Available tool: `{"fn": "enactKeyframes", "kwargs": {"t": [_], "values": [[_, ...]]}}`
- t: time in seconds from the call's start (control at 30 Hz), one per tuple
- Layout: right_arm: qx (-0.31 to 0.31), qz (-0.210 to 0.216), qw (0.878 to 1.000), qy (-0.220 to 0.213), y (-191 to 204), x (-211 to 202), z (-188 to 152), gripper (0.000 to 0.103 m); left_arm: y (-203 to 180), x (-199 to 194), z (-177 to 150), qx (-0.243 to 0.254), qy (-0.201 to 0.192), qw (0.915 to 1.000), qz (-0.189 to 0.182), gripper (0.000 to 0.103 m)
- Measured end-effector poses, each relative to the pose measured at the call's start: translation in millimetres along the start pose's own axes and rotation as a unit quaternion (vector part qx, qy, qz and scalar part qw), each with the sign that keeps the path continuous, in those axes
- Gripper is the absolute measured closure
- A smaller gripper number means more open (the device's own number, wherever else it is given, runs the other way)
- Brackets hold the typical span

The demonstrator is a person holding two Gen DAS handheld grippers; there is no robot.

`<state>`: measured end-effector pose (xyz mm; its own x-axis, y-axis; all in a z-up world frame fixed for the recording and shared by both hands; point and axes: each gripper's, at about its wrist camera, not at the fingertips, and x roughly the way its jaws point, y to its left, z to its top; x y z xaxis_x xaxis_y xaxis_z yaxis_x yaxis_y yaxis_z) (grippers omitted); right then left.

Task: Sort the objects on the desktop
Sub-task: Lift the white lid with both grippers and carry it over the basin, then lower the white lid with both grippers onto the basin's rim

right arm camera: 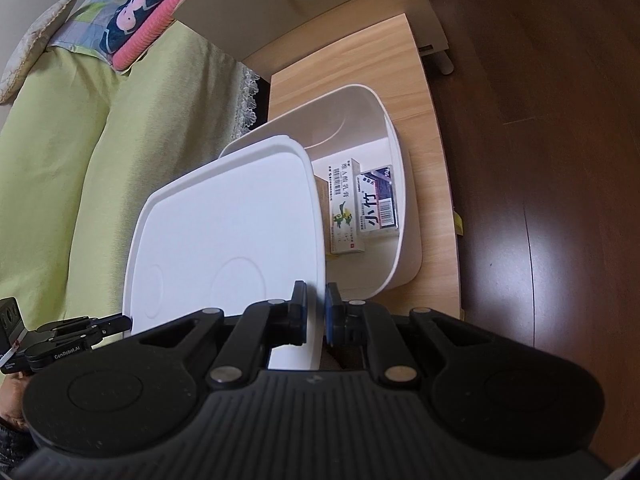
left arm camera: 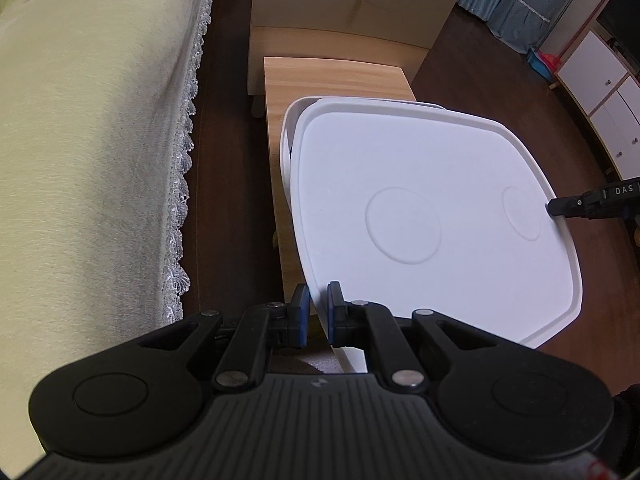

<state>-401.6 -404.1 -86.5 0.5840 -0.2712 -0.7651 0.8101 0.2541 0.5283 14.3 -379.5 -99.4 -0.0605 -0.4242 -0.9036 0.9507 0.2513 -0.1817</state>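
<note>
A white lid (left arm camera: 420,184) with two round dents is held tilted over an open white bin (left arm camera: 289,128) on a light wooden table (left arm camera: 332,76). My left gripper (left arm camera: 318,302) is shut on the lid's near edge. The right gripper (left arm camera: 560,206) pinches the opposite edge. In the right wrist view my right gripper (right arm camera: 316,304) is shut on the lid (right arm camera: 224,220), and the left gripper (right arm camera: 120,323) holds its far side. The bin (right arm camera: 406,184) holds a white-and-green medicine box (right arm camera: 346,212) and a white-and-purple box (right arm camera: 378,204). The lid hides the rest of the bin's inside.
A bed with a green cover (left arm camera: 80,160) and lace trim runs close along one side of the table. A pale cabinet (left arm camera: 352,0) stands beyond the table's far end. Dark wooden floor (right arm camera: 540,160) lies on the other side, with white cupboards (left arm camera: 608,92) further off.
</note>
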Motion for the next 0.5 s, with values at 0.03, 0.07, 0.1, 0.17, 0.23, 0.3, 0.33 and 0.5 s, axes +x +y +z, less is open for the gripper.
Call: {"fn": "enactKeyframes", "kwargs": {"t": [0.03,0.07,0.1,0.17,0.23,0.3,0.33,0.5], "values": [[0.001,-0.001,1.000,0.000,-0.5,0.5,0.2,0.094,0.2,0.9,-0.2,0.000,0.000,1.0000,0.000,0.096],[0.001,-0.002,1.000,0.001,-0.9,1.0,0.5,0.094,0.4,1.9,-0.3,0.001,0.001,1.0000,-0.001,0.096],[0.001,-0.003,1.000,0.000,-1.4,1.4,0.8,0.094,0.3,3.2,-0.1,0.001,0.001,1.0000,-0.001,0.096],[0.001,-0.005,1.000,0.000,-2.4,2.6,2.0,0.094,-1.3,6.4,1.3,0.003,0.004,1.0000,0.000,0.096],[0.003,-0.008,1.000,0.000,-5.1,3.4,3.2,0.094,-2.9,9.6,2.3,0.004,0.005,1.0000,-0.001,0.096],[0.005,-0.011,1.000,0.001,-8.3,4.1,4.5,0.094,-4.3,13.6,3.7,0.006,0.007,1.0000,-0.003,0.096],[0.006,-0.013,1.000,0.001,-10.0,4.5,5.2,0.094,-5.2,15.5,4.2,0.006,0.008,0.9999,-0.004,0.096],[0.010,-0.024,1.000,0.000,-17.2,4.4,7.9,0.094,-11.1,25.6,8.5,0.011,0.011,0.9999,-0.006,0.096]]}}
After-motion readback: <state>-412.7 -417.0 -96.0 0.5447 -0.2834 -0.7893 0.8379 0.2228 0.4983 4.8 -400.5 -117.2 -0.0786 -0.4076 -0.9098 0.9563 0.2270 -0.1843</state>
